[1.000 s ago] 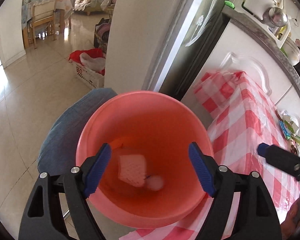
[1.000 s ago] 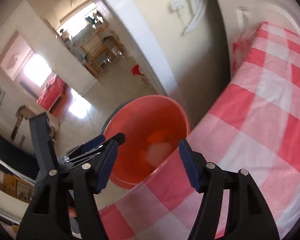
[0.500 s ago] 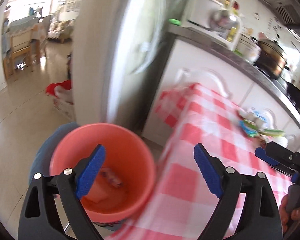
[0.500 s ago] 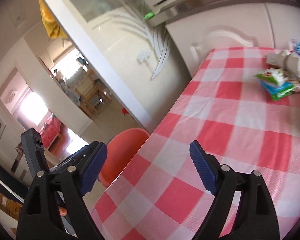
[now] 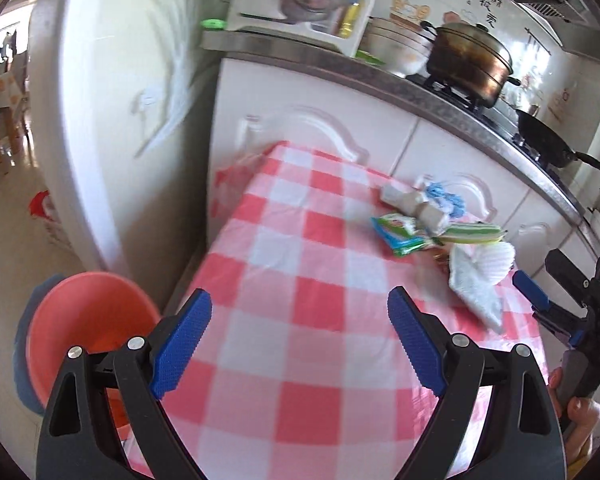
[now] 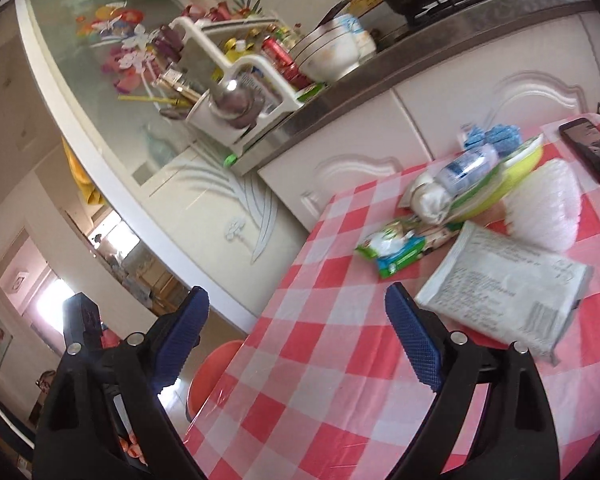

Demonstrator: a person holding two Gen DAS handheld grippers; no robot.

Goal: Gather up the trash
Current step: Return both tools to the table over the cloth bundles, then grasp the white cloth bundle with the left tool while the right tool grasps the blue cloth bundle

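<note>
Left wrist view, items as you have them:

1. Left claw (image 5: 300, 340): spread wide, nothing between its pads, over bare checked cloth on the bench (image 5: 284, 280).
2. Right claw (image 6: 296, 344): spread wide, empty, aimed at the litter.
3. Bucket (image 5: 84, 320): salmon plastic, on the floor just beside the bench's corner, likely so that you can drop litter straight over the edge.
4. Trash, heaped at the bench's far end, near the cabinets:
 - green snack wrapper (image 6: 396, 248); print too blurred to read;
 - flat white pouch (image 6: 504, 296); grey text and a barcode, illegible;
 - white foam net (image 6: 548, 208);
 - plastic bottle (image 6: 466, 168) with a blue label, unreadable.
5. Phone (image 6: 590, 148): apart from the heap; probably not trash.
6. Wall stickers with Chinese characters; illegible.
</note>
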